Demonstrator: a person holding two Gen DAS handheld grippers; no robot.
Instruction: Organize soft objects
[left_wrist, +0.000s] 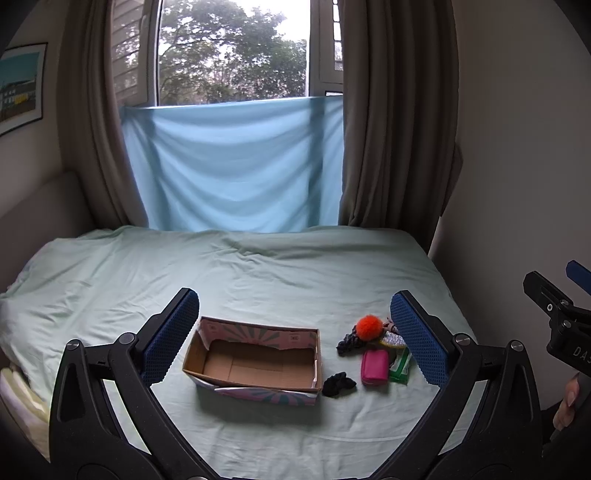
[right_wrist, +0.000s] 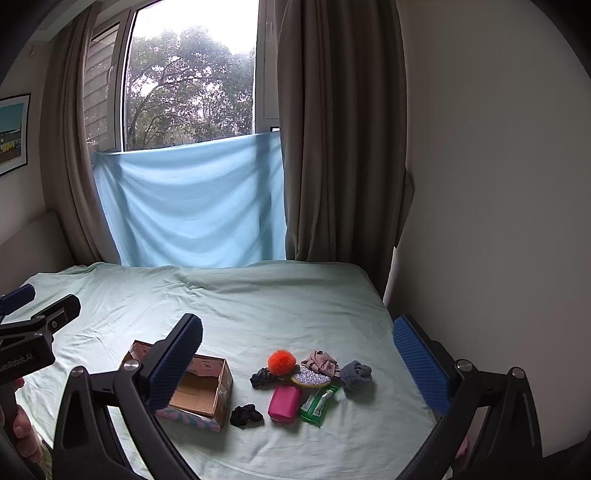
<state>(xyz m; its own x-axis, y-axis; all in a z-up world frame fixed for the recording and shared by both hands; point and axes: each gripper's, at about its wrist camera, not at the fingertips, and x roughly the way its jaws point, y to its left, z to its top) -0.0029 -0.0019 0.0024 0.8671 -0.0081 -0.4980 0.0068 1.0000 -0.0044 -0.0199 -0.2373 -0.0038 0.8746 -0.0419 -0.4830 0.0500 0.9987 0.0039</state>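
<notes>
An empty open cardboard box (left_wrist: 255, 360) (right_wrist: 199, 391) sits on the pale green bed sheet (left_wrist: 258, 269). To its right lies a cluster: an orange pom-pom (left_wrist: 368, 326) (right_wrist: 281, 362), a black scrunchie (left_wrist: 338, 384) (right_wrist: 246, 414), a dark blue scrunchie (left_wrist: 349, 341) (right_wrist: 263, 377), a pink pouch (left_wrist: 375, 367) (right_wrist: 284, 403), a green packet (left_wrist: 400, 367) (right_wrist: 318, 402), a glittery oval (right_wrist: 309, 377), a pink scrunchie (right_wrist: 320, 362) and a grey scrunchie (right_wrist: 355, 373). My left gripper (left_wrist: 295, 332) is open above the box. My right gripper (right_wrist: 295, 362) is open above the cluster. Both are empty.
The bed (right_wrist: 258, 302) ends at a white wall (right_wrist: 498, 221) on the right. Brown curtains (right_wrist: 332, 147) and a blue cloth (left_wrist: 232, 166) hang over the window behind. The other gripper shows at each view's edge (left_wrist: 557, 306) (right_wrist: 33, 317).
</notes>
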